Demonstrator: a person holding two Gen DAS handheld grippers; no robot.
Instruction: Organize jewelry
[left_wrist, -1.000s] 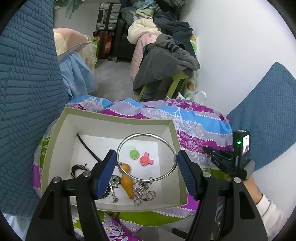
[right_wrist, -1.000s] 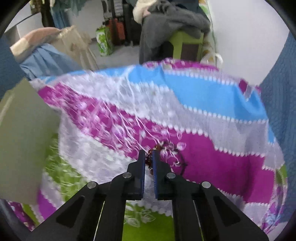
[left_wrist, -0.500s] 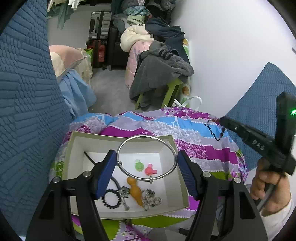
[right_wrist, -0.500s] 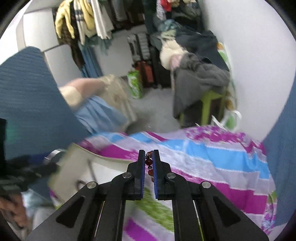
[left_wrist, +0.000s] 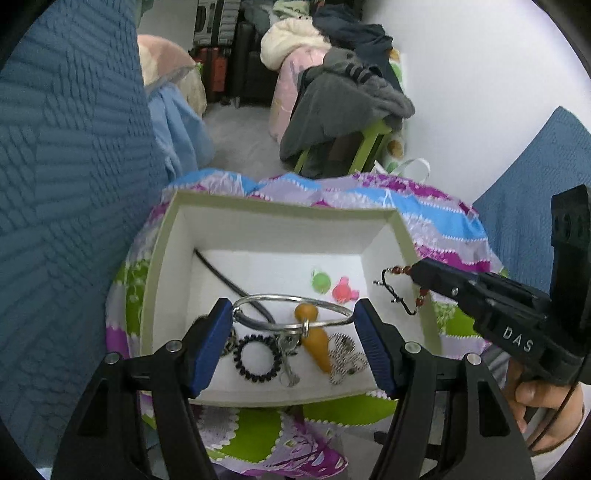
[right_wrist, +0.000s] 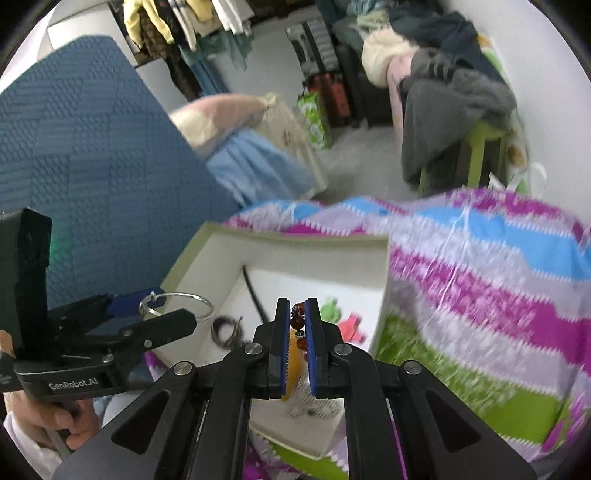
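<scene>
My left gripper (left_wrist: 293, 321) is shut on a silver bangle (left_wrist: 291, 309) and holds it flat over the white box (left_wrist: 280, 212). My right gripper (right_wrist: 296, 325) is shut on a red-brown bead bracelet (right_wrist: 296, 323) with a black cord, which hangs over the box's right edge (left_wrist: 400, 291). In the box lie a green charm (left_wrist: 320, 282), a pink charm (left_wrist: 344, 292), an orange pendant (left_wrist: 316, 341), a black coil hair tie (left_wrist: 257, 357), a ball chain (left_wrist: 345, 354) and a black cord (left_wrist: 221, 275).
The box sits on a round table with a purple, blue and green cloth (left_wrist: 439, 225). Blue padded chairs stand left (left_wrist: 70, 184) and right (left_wrist: 532, 206). Behind are a green stool piled with clothes (left_wrist: 343, 96) and suitcases.
My right gripper has carried the bead bracelet from the cloth over to the box's right edge. The left gripper has tipped the bangle flatter and lower over the box.
</scene>
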